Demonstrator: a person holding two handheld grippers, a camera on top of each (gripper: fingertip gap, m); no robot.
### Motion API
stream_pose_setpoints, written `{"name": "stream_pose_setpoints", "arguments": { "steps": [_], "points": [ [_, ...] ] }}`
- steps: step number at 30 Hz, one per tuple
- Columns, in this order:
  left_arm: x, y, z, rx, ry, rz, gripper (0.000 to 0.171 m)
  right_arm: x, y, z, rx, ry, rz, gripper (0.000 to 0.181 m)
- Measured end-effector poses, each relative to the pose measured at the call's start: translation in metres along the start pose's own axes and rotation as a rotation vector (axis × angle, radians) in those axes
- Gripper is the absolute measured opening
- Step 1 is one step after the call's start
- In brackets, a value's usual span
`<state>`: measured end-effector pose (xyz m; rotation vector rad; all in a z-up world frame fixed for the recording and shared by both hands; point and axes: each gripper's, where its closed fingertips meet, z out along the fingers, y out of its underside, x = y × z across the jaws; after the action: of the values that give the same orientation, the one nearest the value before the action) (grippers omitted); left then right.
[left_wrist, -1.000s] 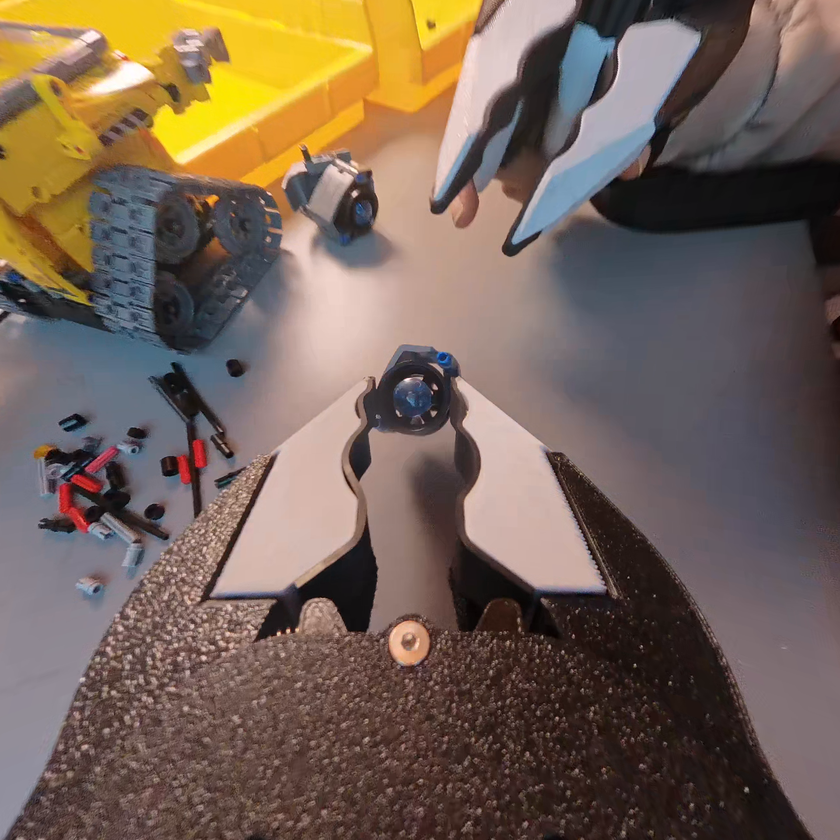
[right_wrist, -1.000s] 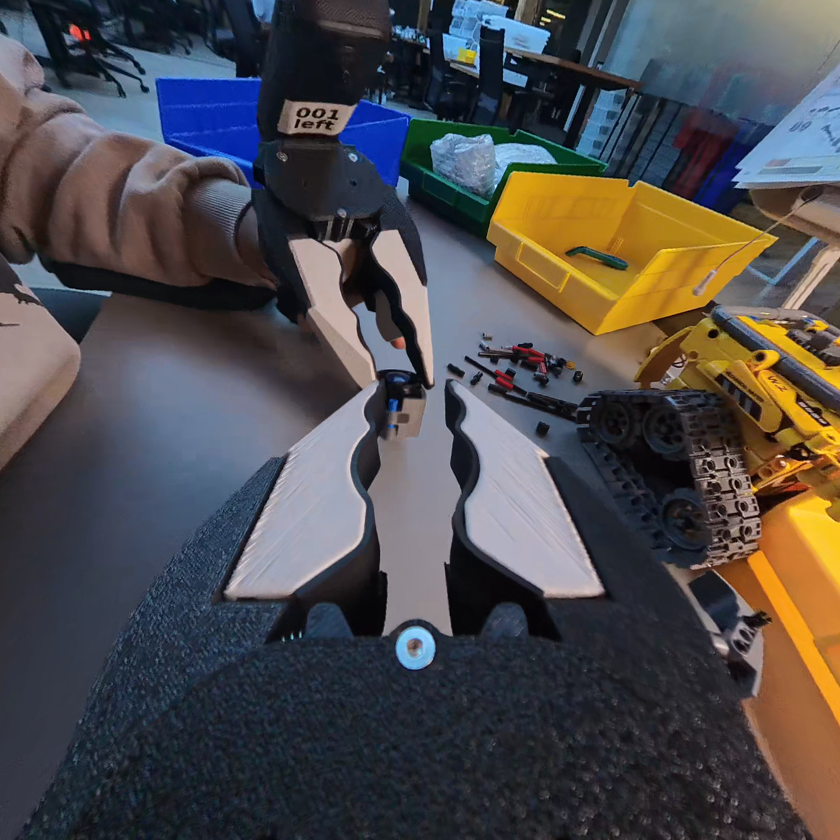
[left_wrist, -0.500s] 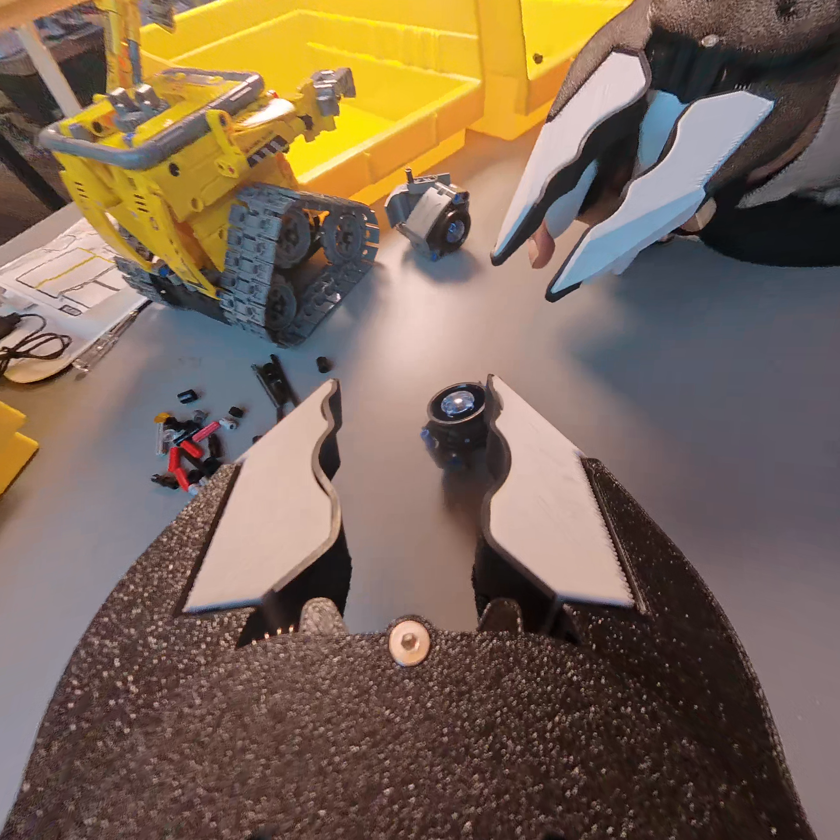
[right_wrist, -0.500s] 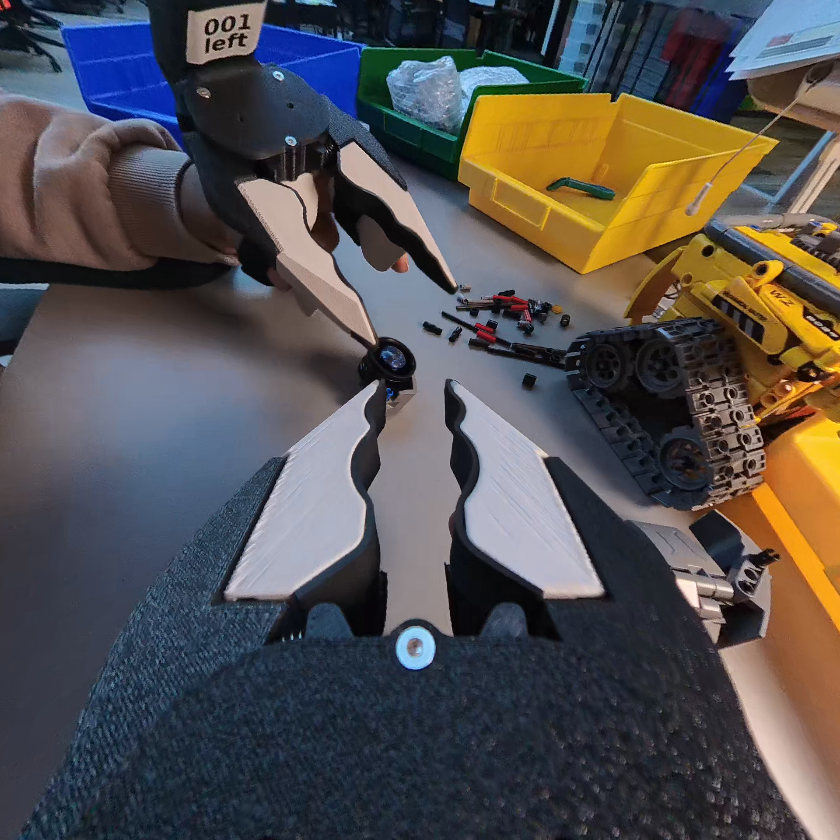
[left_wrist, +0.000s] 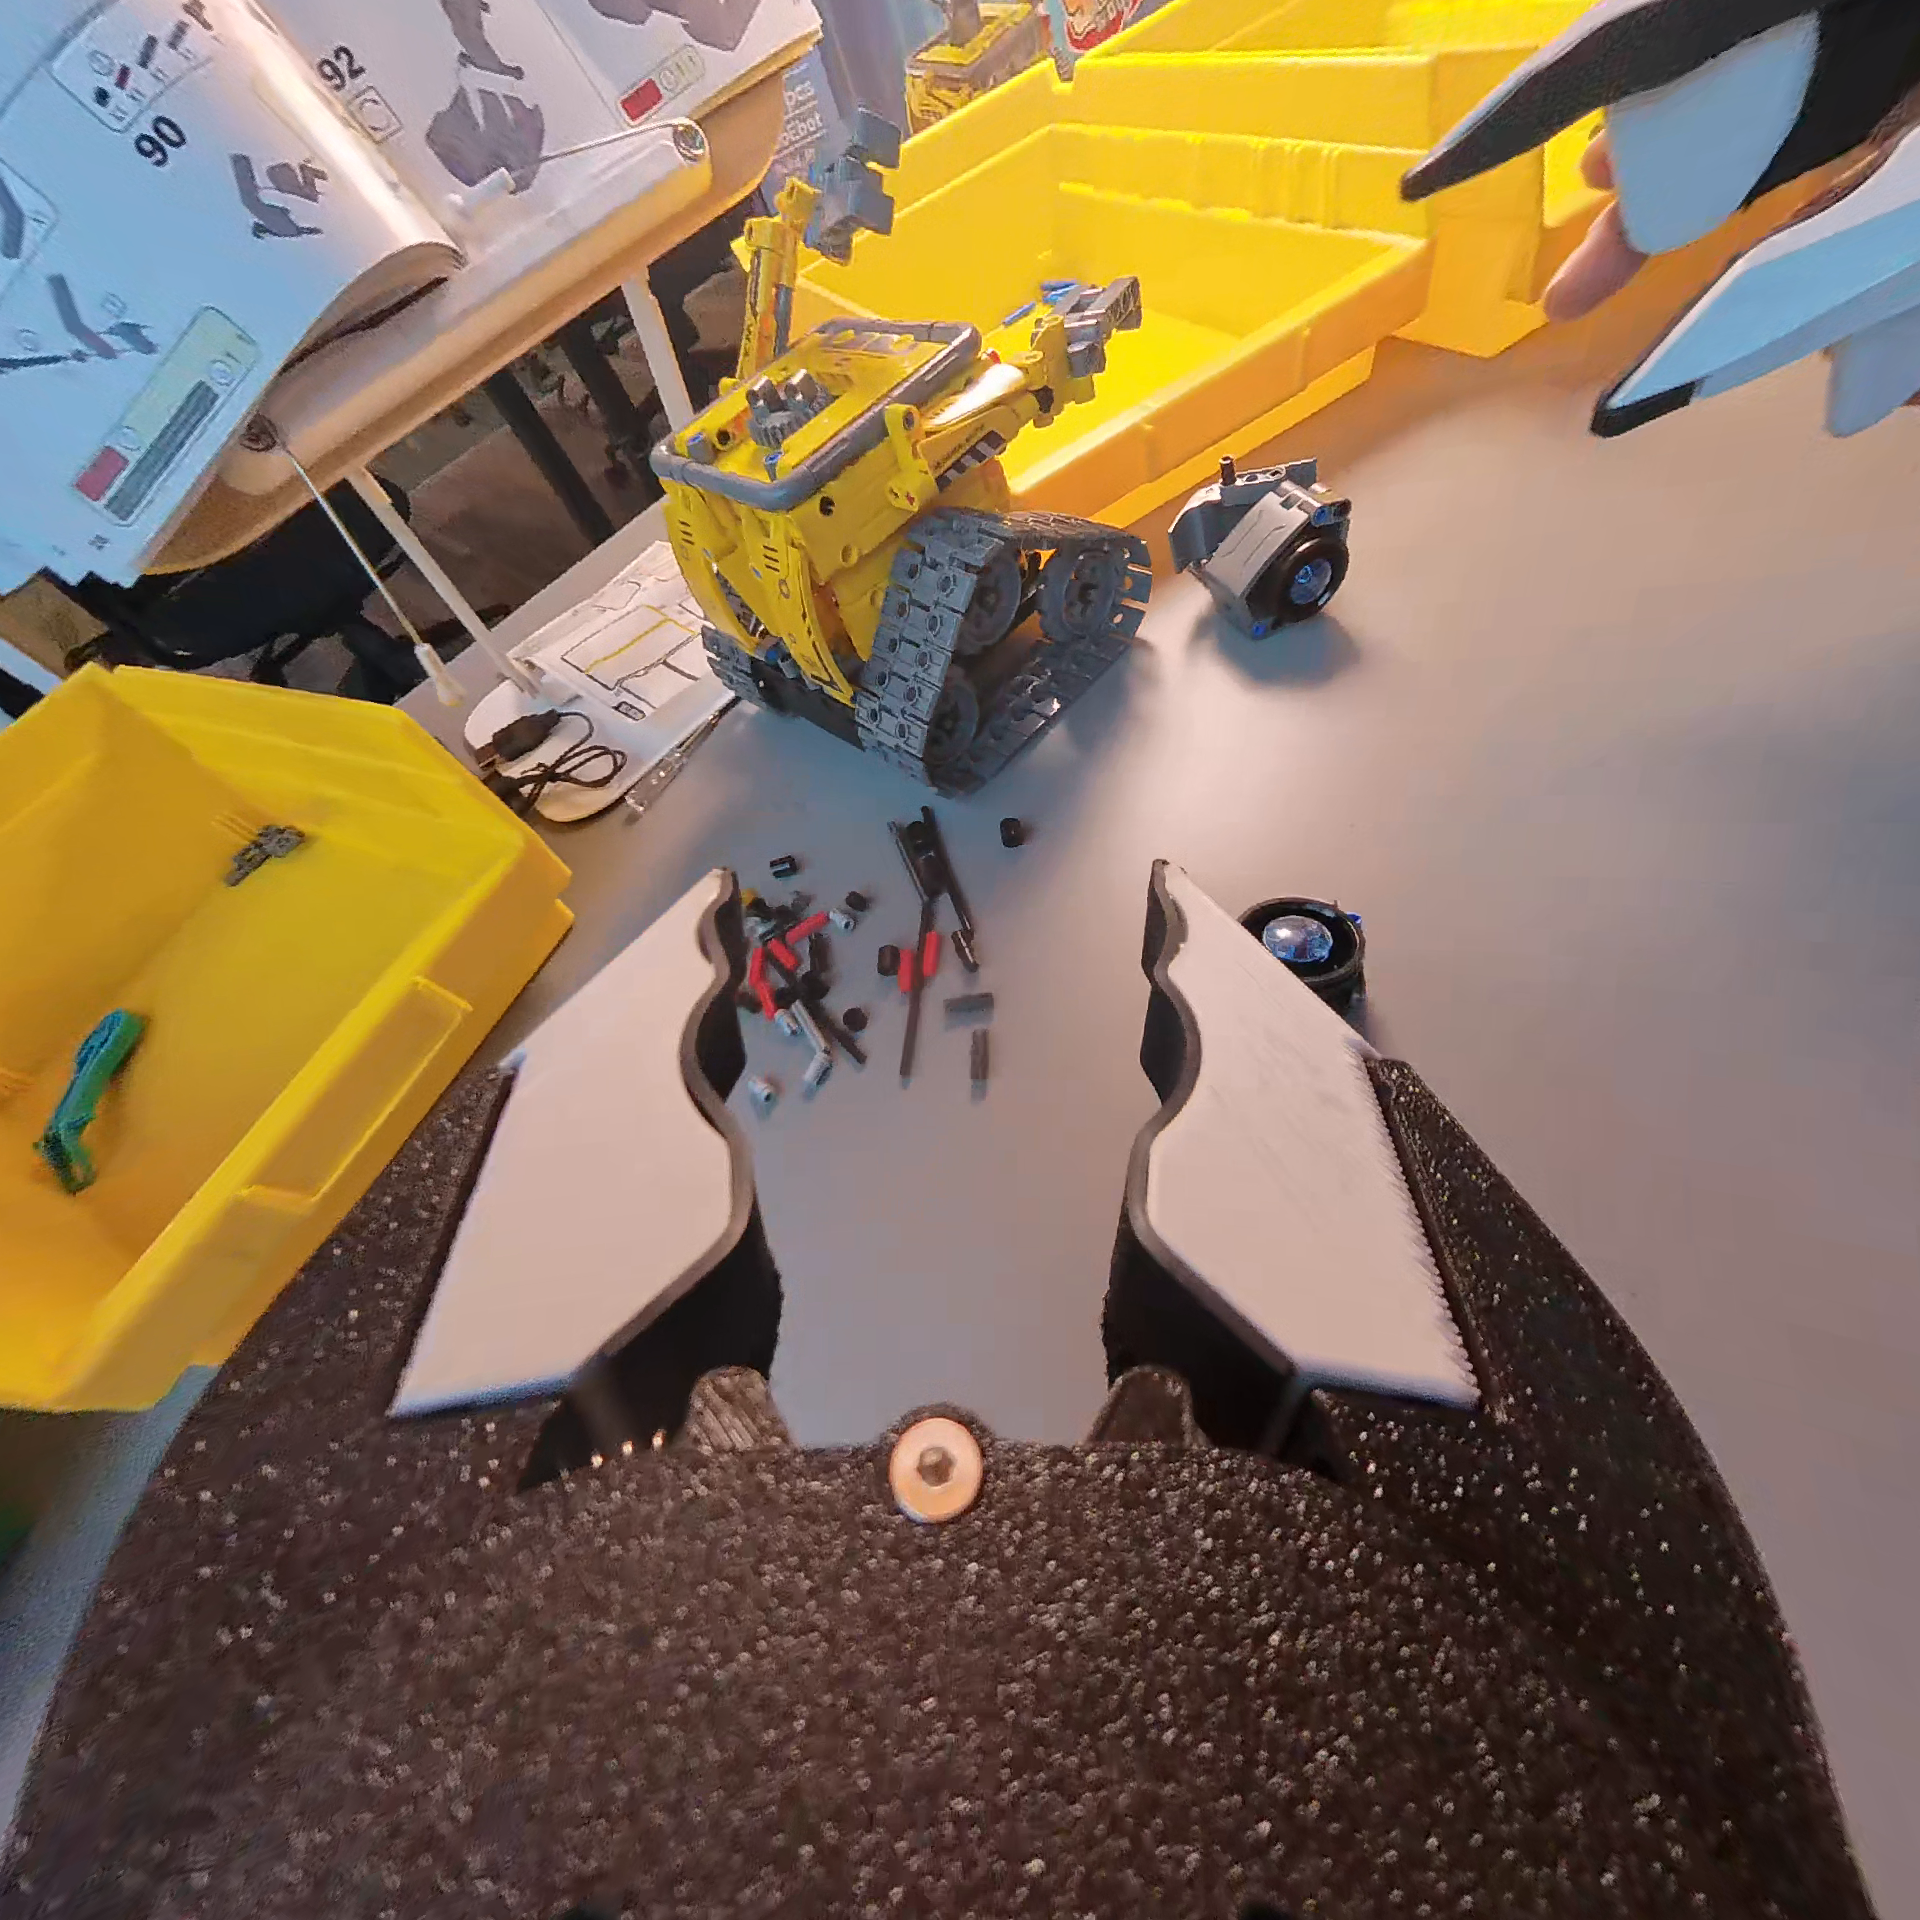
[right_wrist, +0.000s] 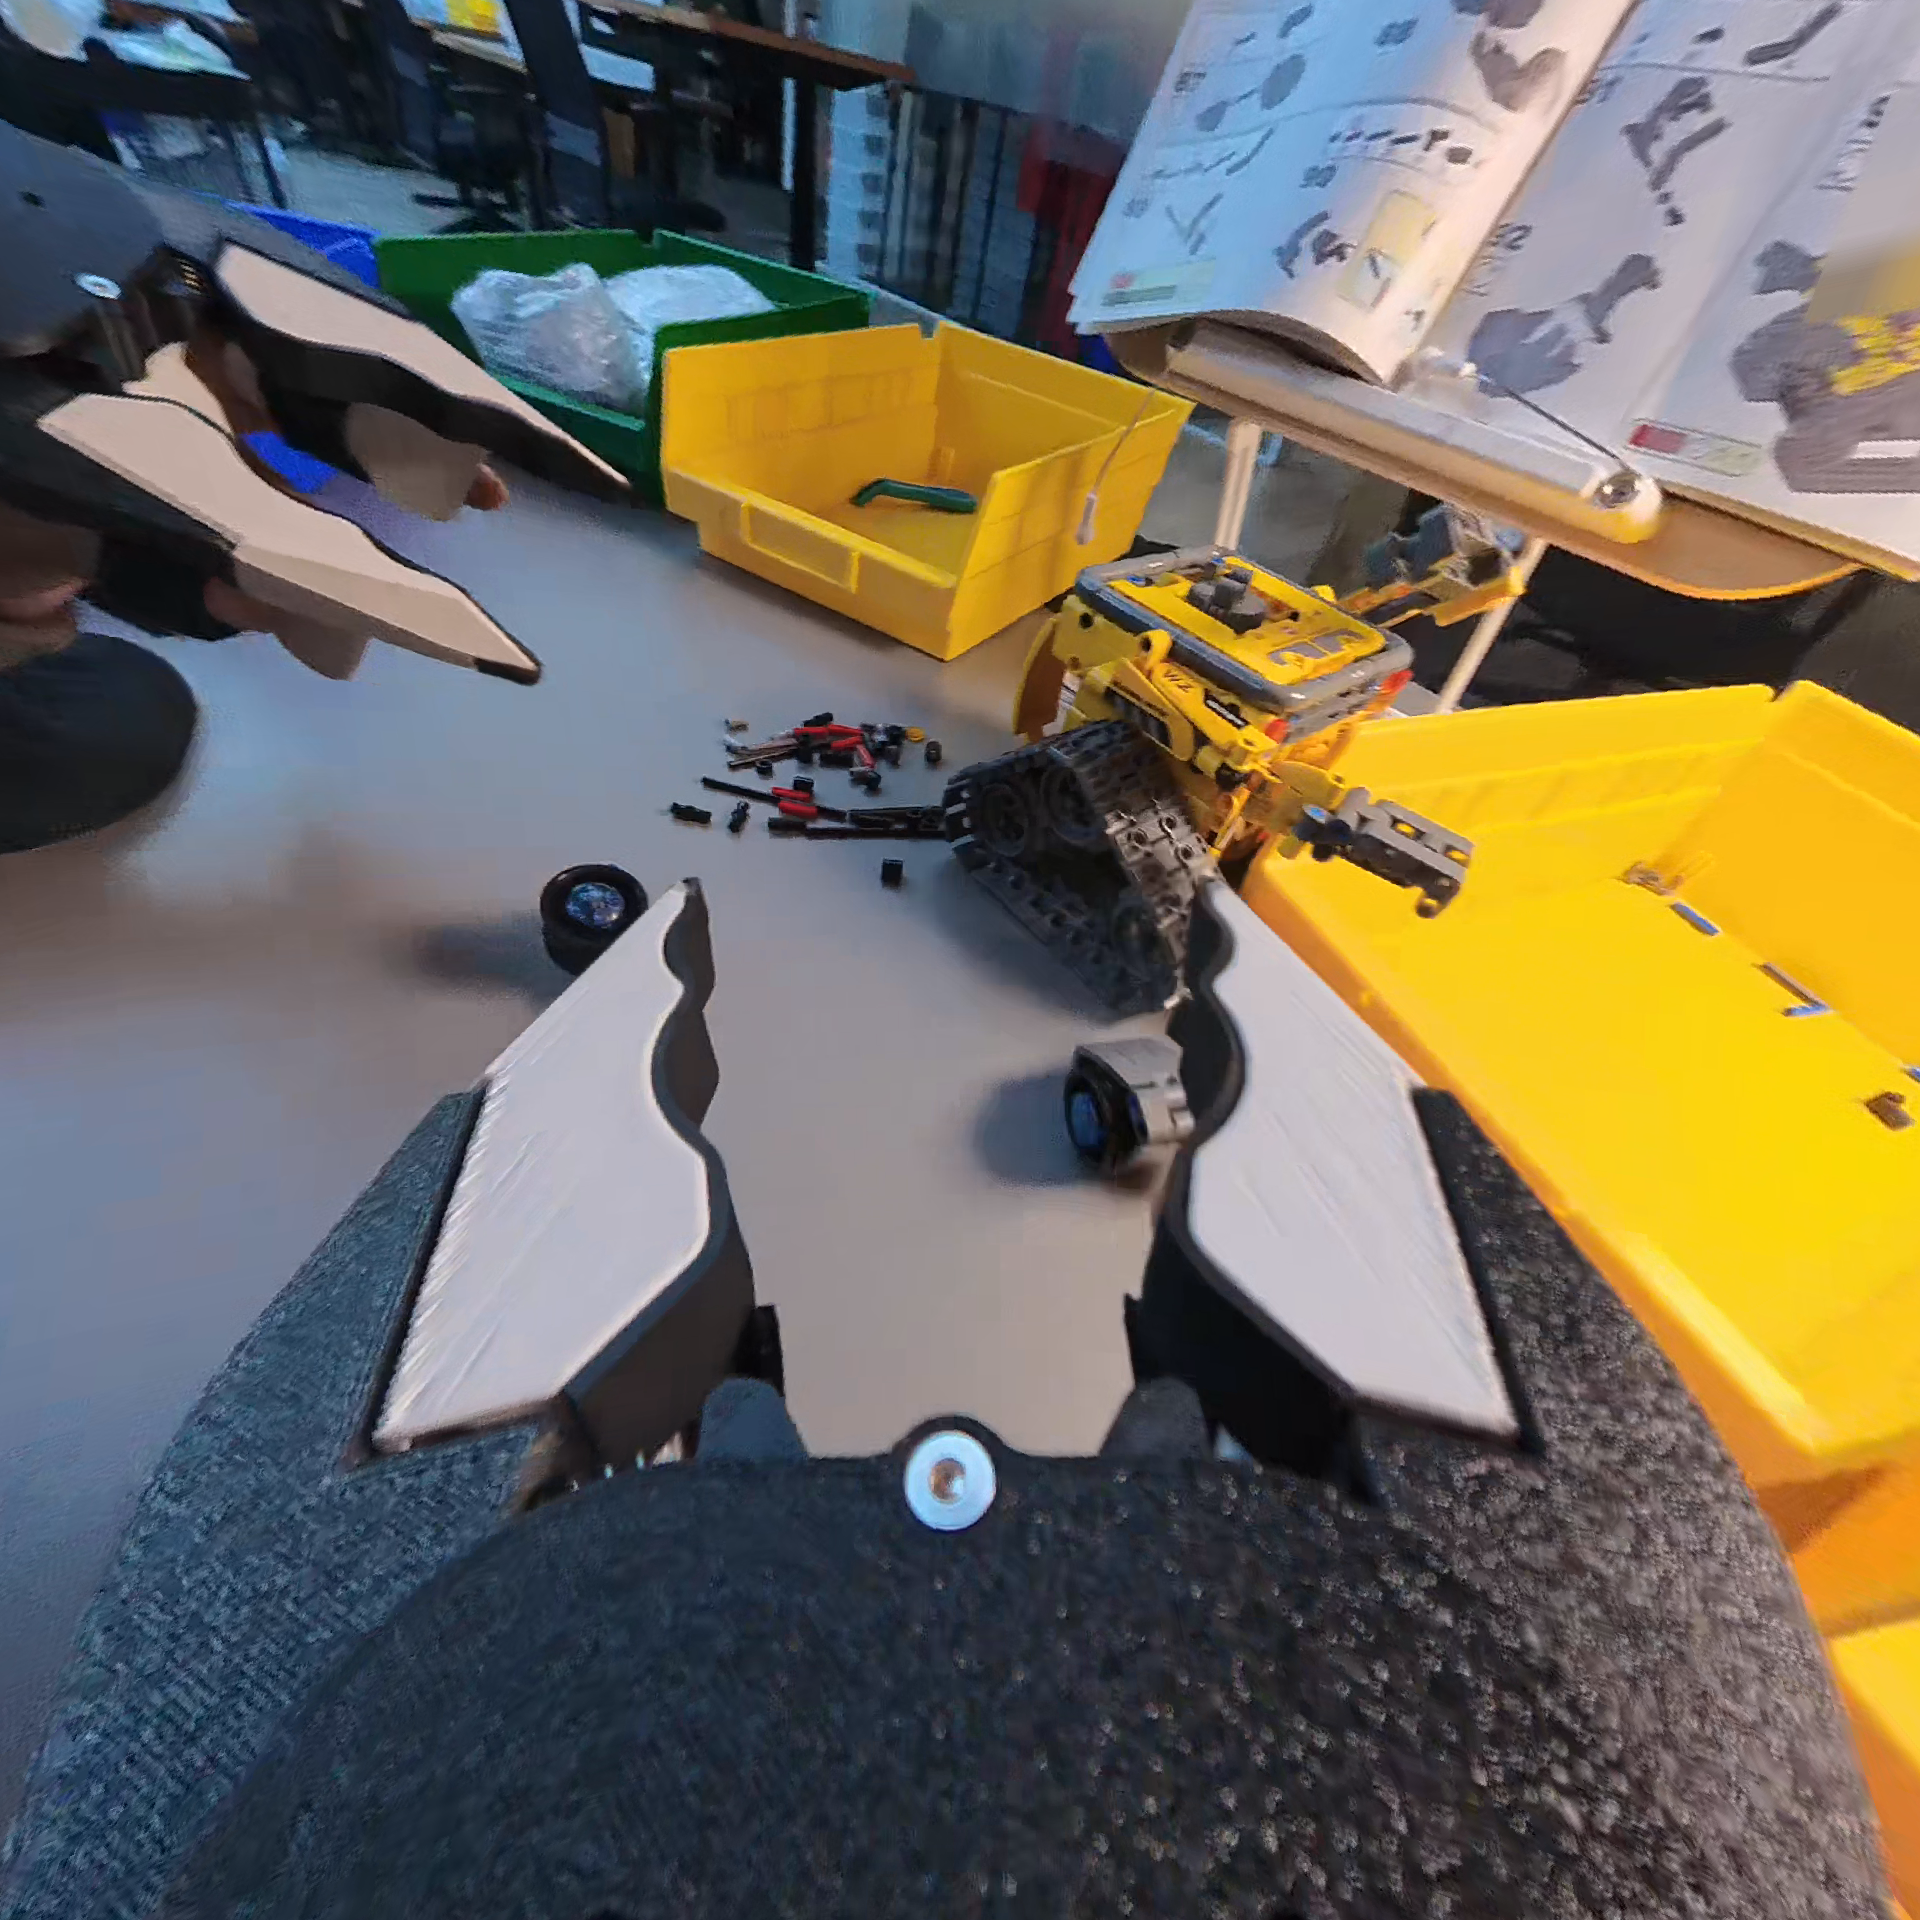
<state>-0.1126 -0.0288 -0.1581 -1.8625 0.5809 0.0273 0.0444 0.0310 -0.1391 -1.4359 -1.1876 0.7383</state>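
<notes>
My left gripper (left_wrist: 940, 883) is open and empty above a scatter of small black, red and grey pins (left_wrist: 862, 977). A small black round piece with a blue lens (left_wrist: 1299, 945) lies on the grey table just outside its right finger. My right gripper (right_wrist: 945, 904) is open wide and empty. A grey eye-shaped block with a dark lens (right_wrist: 1127, 1107) lies on the table just inside its right finger. The black round piece (right_wrist: 592, 914) lies beside its left fingertip. A yellow brick-built tracked robot (left_wrist: 883, 561) stands behind the pins and also shows in the right wrist view (right_wrist: 1195, 748).
Yellow bins stand at the left (left_wrist: 208, 987) and the back (left_wrist: 1195, 291). In the right wrist view there is a yellow bin at the right (right_wrist: 1610, 1039) and a green bin with plastic bags (right_wrist: 623, 312). An open instruction booklet (right_wrist: 1558, 208) rests on a stand. The left gripper (right_wrist: 577, 577) hovers at the far left. The black round piece (right_wrist: 592, 914) is about 7 centimeters from my left fingertips. My left wrist view (left_wrist: 1322, 932) looks at it from another angle. The yellow brick-built tracked robot (left_wrist: 883, 561) is about 15 centimeters from both grippers' fingertips.
My left gripper opened, let go of the black round piece and drew back towards the pins. My right gripper opened wide and moved over to the grey eye block.
</notes>
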Motion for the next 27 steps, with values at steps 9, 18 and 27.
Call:
{"name": "stream_pose_setpoints", "arguments": {
  "steps": [9,18,27],
  "points": [
    [-0.004,0.028,-0.069,-0.053,-0.185,-0.143,0.081,0.001,0.034,-0.102,-0.086,0.208,0.072,0.103],
    [0.007,0.085,-0.109,-0.143,-0.342,-0.258,0.091,-0.005,0.068,-0.152,-0.096,0.335,0.206,0.097],
    [0.0,0.072,-0.117,-0.023,-0.304,-0.363,0.095,-0.014,0.087,-0.135,-0.234,0.306,0.203,0.099]
  ]
}}
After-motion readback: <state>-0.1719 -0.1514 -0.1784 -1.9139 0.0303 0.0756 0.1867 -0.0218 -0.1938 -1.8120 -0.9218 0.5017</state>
